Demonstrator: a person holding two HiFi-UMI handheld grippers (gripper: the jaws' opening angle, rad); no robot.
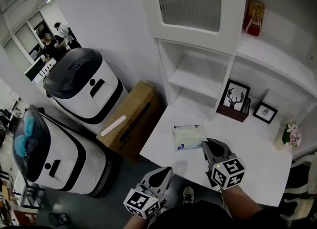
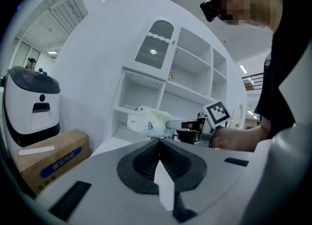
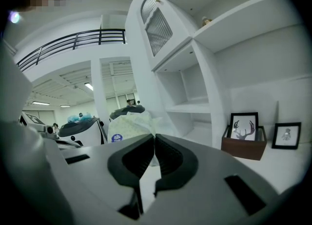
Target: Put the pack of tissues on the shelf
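Left: two white machines with black domed tops, the far machine (image 1: 81, 85) behind the near machine (image 1: 52, 153). Beside them stands a brown cardboard box (image 1: 134, 119) with a white strip (image 1: 113, 125) lying on it. Right: a framed deer picture (image 1: 235, 98), a smaller framed picture (image 1: 265, 112) and a small bunch of flowers (image 1: 290, 135). Top right: an upright orange bottle (image 1: 253, 18).

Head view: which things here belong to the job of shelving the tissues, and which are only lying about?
Belong to the job:
pack of tissues; right tool, shut on its edge; white shelf.

Only lying about:
deer picture; small frame; flowers; bottle; cardboard box; two white machines.
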